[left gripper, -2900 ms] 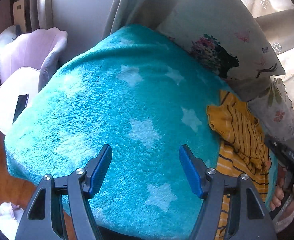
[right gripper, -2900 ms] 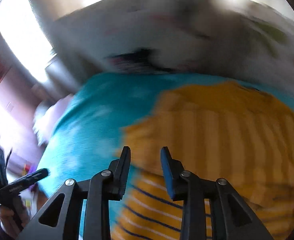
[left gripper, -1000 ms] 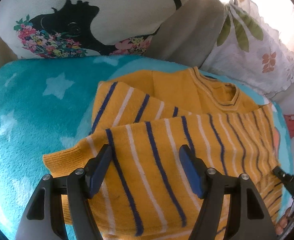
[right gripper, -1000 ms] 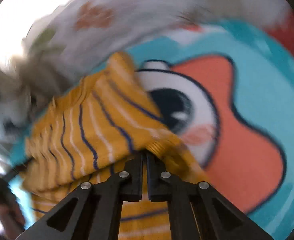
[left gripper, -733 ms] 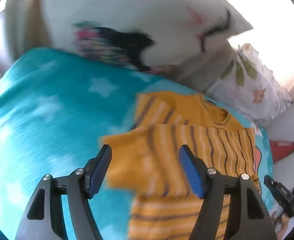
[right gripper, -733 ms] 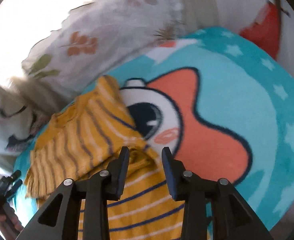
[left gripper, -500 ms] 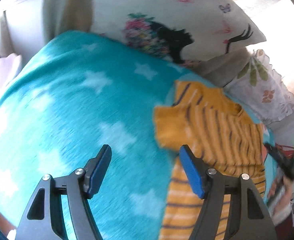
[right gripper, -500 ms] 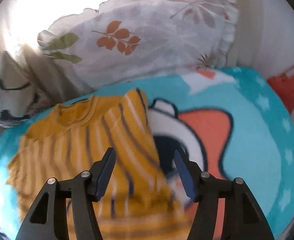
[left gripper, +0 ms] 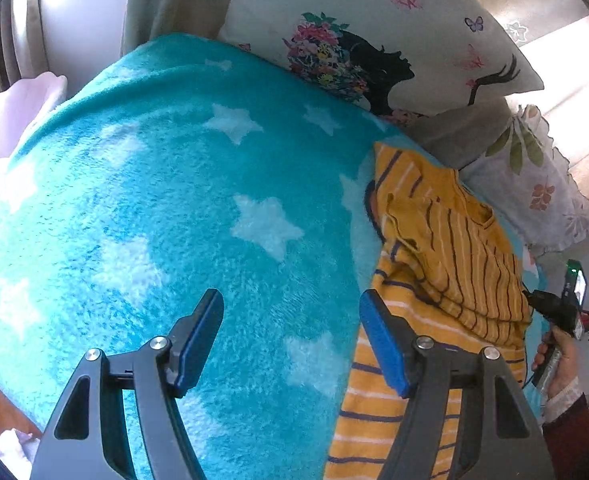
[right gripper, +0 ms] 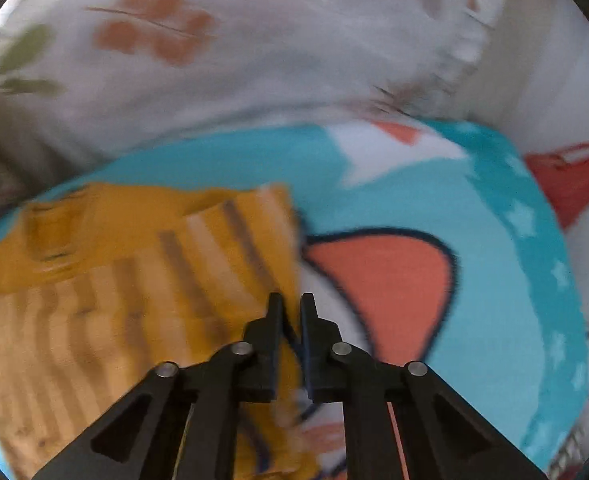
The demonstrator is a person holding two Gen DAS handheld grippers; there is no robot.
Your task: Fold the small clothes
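Observation:
A small yellow sweater with dark and white stripes lies partly folded on a turquoise star blanket. My left gripper is open and empty above the blanket, just left of the sweater's edge. In the right wrist view the picture is blurred: my right gripper has its jaws nearly closed at the right edge of the sweater, and some yellow cloth shows between them. The right gripper also shows at the far right of the left wrist view, held in a hand.
A white pillow with a black silhouette print and a leaf-print pillow stand behind the sweater. The blanket has an orange and white cartoon patch. A pink chair stands beyond the bed's left edge.
My right gripper, open half a second ago, has closed at the sweater's right edge. My left gripper has swung left, away from the sweater, staying open.

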